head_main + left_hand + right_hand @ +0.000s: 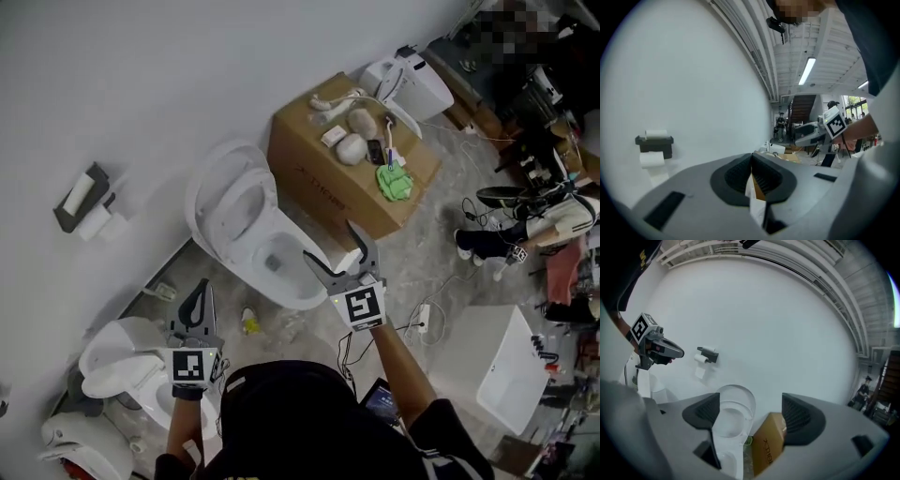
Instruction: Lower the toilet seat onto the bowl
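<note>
Far left on the wall sits the paper holder [82, 199], well clear of any swing. Below it, the left gripper [199, 298] hangs over a second toilet [122, 361], jaws pressed together on nothing, so it's parked out of the play. Moving in, here's the toilet seat [225, 211], stood upright and leaning back with the lid against the wall, above the open bowl [302, 298]. It looks like stiff, glossy plastic: light enough, I'd say, but slick under the pads, and it turns on a hinge at the back, so it will want to fall once it tips past upright. The best hold, to my eye, is the free edge of the ring at the top, farthest from the hinge, pinched lightly and walked down rather than dropped. The right gripper [337, 248] hovers over the bowl's near rim, jaws spread wide and empty, with the seat framed between them in its own view but not touched. It sits in the seat's path and would have to back off with it. To the right, the cardboard box [319, 183] stands just beside the bowl, crowding that side; cables [441, 300] trail across the floor beyond.
</note>
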Demonstrator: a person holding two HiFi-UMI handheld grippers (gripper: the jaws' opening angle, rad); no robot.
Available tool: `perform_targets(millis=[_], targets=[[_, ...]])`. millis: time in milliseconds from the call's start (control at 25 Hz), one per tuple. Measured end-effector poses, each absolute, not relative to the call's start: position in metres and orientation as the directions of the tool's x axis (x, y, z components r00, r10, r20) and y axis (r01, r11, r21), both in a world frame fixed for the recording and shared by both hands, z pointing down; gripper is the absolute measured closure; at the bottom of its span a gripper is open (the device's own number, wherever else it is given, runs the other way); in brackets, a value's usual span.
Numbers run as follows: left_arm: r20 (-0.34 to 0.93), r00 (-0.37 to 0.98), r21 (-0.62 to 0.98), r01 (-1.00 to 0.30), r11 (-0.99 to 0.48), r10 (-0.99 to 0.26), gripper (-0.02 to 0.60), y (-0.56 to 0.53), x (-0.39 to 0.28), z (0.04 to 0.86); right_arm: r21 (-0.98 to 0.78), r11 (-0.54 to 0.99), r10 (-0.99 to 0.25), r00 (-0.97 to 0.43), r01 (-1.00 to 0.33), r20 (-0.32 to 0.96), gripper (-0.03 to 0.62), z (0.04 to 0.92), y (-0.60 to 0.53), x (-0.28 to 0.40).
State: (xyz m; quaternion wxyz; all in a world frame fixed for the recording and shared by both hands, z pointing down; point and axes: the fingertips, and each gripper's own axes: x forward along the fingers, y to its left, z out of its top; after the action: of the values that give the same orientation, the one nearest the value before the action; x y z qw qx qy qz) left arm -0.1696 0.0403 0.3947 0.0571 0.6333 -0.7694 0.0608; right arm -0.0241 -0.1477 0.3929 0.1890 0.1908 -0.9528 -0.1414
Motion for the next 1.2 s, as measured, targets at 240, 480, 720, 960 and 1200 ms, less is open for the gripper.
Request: perform_targets(millis=[240,480,720,960,1200], targets=[[0.155,-0.136,0.063,-0.987,0.147,-0.978,0.569,0.017,-0.192,0.415,0.516,0.852,-0.336,-0.846,-0.087,0.413,0.201,0.429,-0.145,-0.085],[0.158,-0.165,0.072,-0.981,0.178,-0.974,0.569,0.005,-0.202,0.442,0.575,0.817,-0.29,-0.827,0.048,0.482,0.218,0.459,-0.159,-0.119],[0.183,-0.202,0.09,-0.971,0.221,-0.962,0.569,0.02,-0.228,0.457,0.591,0.802,-0.306,-0.796,0.079,0.522,0.241,0.492,-0.184,-0.158],[0.207,-0.228,0.103,-0.962,0.253,-0.951,0.569,0.035,-0.25,0.474,0.617,0.772,-0.315,-0.75,0.154,0.582,0.258,0.535,-0.202,-0.196],[0.233,-0.237,0.126,-0.954,0.271,-0.943,0.569,0.043,-0.255,0.48,0.664,0.682,-0.324,-0.687,0.307,0.651,0.269,0.574,-0.216,-0.233]])
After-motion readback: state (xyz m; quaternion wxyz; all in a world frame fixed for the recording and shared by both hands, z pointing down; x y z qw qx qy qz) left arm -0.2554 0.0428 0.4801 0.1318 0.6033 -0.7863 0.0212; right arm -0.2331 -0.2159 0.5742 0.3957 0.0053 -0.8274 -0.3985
